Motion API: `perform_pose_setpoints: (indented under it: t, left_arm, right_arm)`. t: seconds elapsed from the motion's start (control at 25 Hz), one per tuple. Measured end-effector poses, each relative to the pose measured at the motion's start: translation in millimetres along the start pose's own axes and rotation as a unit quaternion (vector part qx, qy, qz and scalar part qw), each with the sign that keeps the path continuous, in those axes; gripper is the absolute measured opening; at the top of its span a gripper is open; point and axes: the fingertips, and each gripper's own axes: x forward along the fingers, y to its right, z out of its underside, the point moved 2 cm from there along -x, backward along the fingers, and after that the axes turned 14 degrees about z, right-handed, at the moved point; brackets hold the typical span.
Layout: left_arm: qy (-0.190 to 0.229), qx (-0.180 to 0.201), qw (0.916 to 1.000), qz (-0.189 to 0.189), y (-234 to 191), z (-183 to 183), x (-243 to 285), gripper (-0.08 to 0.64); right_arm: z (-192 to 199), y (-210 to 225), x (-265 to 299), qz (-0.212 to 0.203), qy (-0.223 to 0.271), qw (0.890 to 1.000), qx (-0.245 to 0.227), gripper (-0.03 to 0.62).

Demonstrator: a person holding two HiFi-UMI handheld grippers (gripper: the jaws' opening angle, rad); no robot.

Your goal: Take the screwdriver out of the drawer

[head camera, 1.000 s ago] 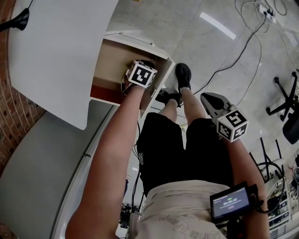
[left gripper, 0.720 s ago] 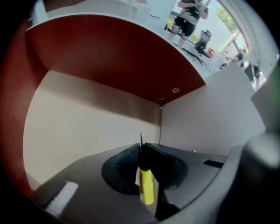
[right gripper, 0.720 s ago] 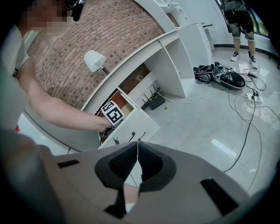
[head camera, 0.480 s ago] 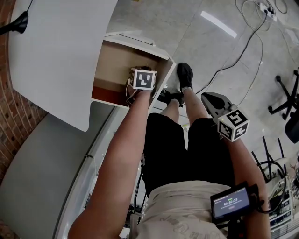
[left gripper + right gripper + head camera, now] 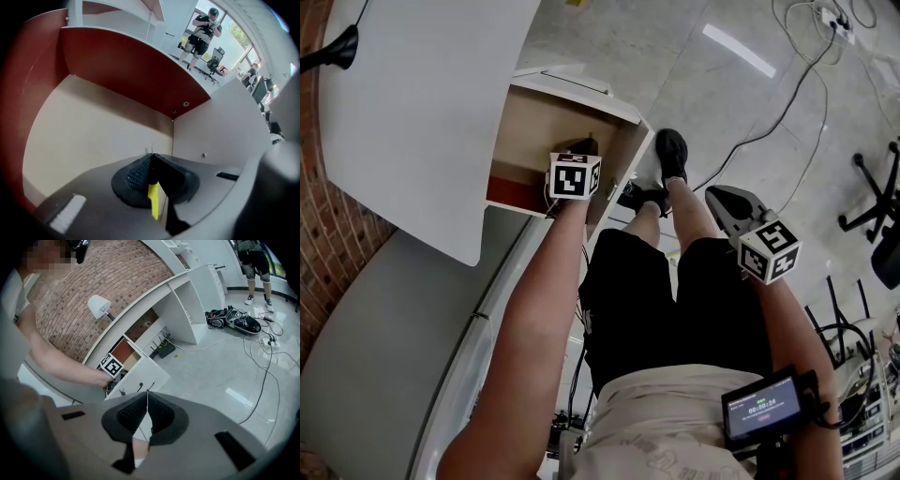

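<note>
My left claw (image 5: pixel 151 163) is down inside the open drawer (image 5: pixel 534 122) and has just been closing. Its jaws now pinch the screwdriver (image 5: pixel 153 200), with the yellow part showing between the pads and a thin metal tip poking out past them. Since a second ago its marker cube (image 5: pixel 575 176) has slid a little toward me in the drawer and rolled, so its face looks squarer in the head view. My right claw (image 5: pixel 146 397) hasn't budged: jaws together, empty, above the floor (image 5: pixel 225 366).
</note>
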Motion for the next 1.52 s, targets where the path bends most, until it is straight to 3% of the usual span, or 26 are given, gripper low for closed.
perform_pose_setpoints:
  t: [0.28, 0.64, 1.24, 1.52]
  left_arm:
    - [0.081, 0.03, 0.996, 0.023, 15, -9, -34, 0.015]
    - [0.177, 0.05, 0.9826, 0.025, 40, -16, -84, 0.015]
    - [0.279, -0.004, 0.96, 0.019, 65, -9, -179, 0.015]
    - [0.332, -0.029, 0.9428, -0.006, 92, -24, -243, 0.015]
  right_arm:
    - [-6, -12, 5, -0.016, -0.005, 1.0, -0.018, 0.007]
    - [-26, -32, 11, -0.042, -0.002, 0.997, -0.057, 0.008]
    - [-66, -86, 7, -0.076, 0.008, 0.99, -0.118, 0.008]
    - [-97, -116, -15, -0.104, 0.019, 0.983, -0.147, 0.008]
